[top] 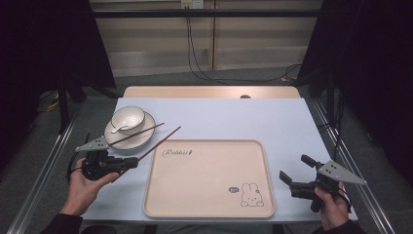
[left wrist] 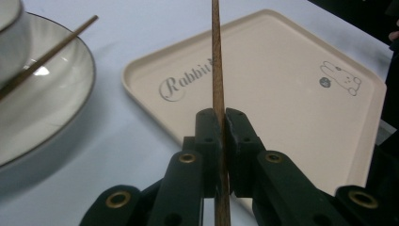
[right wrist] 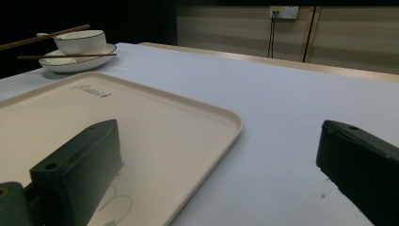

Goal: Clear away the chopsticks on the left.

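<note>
My left gripper point(top: 132, 163) point(left wrist: 222, 117) is shut on a dark wooden chopstick point(top: 160, 143) point(left wrist: 217, 66), which points up and right over the corner of the beige tray point(top: 209, 204) point(left wrist: 291, 89). A second chopstick point(top: 139, 133) point(left wrist: 51, 51) point(right wrist: 66, 56) lies across the white plate point(top: 141, 141) point(left wrist: 47, 108) point(right wrist: 77, 65). On that plate stands a white bowl point(top: 128, 118) point(right wrist: 80, 41) with a spoon point(top: 117, 128) in it. At the tray's right, my right gripper point(top: 296, 169) point(right wrist: 221, 160) is open and holds nothing. The held chopstick point(right wrist: 42, 36) shows far off.
The tray point(right wrist: 155, 117) carries a "Rabbit" script and a small rabbit drawing point(top: 251, 194). A pale blue cloth point(top: 234, 117) covers the table. Metal rails run along both table sides, and cables lie on the floor beyond the far edge.
</note>
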The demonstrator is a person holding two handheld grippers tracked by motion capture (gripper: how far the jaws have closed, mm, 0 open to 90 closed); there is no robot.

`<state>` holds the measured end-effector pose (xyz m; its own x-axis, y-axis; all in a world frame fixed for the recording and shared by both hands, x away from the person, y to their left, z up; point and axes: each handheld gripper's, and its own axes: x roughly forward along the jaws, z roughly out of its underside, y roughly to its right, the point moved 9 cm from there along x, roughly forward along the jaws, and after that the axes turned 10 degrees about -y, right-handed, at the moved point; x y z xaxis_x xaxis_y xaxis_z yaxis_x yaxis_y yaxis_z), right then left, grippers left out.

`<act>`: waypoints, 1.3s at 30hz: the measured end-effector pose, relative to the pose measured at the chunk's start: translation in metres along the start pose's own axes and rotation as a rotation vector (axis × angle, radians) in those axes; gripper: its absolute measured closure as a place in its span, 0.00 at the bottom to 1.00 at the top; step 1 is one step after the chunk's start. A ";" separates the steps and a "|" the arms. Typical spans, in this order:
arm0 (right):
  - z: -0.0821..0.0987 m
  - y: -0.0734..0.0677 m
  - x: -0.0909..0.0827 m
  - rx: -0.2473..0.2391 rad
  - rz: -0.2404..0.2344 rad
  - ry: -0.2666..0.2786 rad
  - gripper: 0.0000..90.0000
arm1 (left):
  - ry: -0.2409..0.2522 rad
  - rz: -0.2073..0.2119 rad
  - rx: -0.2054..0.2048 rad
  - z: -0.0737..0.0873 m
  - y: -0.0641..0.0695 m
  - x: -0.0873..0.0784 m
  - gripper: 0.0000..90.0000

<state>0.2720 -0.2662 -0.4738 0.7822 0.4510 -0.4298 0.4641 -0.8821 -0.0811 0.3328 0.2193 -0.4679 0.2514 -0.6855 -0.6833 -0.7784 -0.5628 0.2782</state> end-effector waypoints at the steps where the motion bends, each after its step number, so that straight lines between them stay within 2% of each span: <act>1: 0.000 0.000 0.000 0.002 -0.001 -0.001 0.00 | -0.001 0.002 0.001 0.001 0.003 0.001 0.94; 3: 0.000 0.001 0.000 0.003 0.008 0.003 0.00 | -0.001 0.005 -0.009 0.002 0.009 0.004 0.94; 5: 0.000 0.000 0.000 0.006 0.005 0.000 0.00 | 0.000 -0.004 -0.047 0.003 0.014 0.007 0.94; 10: -0.001 -0.001 0.001 0.003 0.005 0.000 0.00 | -0.007 -0.043 -0.077 0.004 0.023 0.014 0.94; 12: 0.000 -0.001 0.000 0.008 0.007 0.000 0.00 | -0.009 -0.043 -0.097 0.005 0.029 0.018 0.94; 14: -0.001 -0.001 0.001 0.006 0.008 0.002 0.00 | -0.011 -0.046 -0.100 0.004 0.036 0.022 0.94; 18: 0.000 -0.002 0.001 0.007 0.003 -0.001 0.00 | -0.012 -0.083 -0.118 0.004 0.044 0.027 0.94; 22: -0.001 -0.002 0.001 0.002 0.004 0.002 0.00 | -0.004 -0.107 -0.174 0.003 0.051 0.032 0.94; 25: -0.001 -0.002 0.001 0.005 0.004 0.000 0.00 | -0.005 -0.143 -0.224 0.006 0.050 0.036 0.94; 28: 0.000 -0.002 0.001 0.005 0.001 -0.002 0.00 | -0.013 -0.197 -0.263 0.010 0.046 0.042 0.94; 30: 0.000 -0.002 0.001 0.006 0.006 -0.001 0.00 | -0.024 -0.213 -0.282 0.012 0.046 0.046 0.94; 34: -0.001 -0.001 0.001 0.006 0.006 0.006 0.00 | -0.093 -0.240 -0.285 0.022 0.047 0.056 0.94; 39: 0.000 -0.002 0.001 0.003 -0.001 0.000 0.00 | -0.119 -0.259 -0.313 0.027 0.043 0.062 0.94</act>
<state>0.2720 -0.2640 -0.4737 0.7815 0.4520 -0.4302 0.4635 -0.8820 -0.0846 0.2993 0.1647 -0.5162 0.3332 -0.4552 -0.8257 -0.4815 -0.8351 0.2661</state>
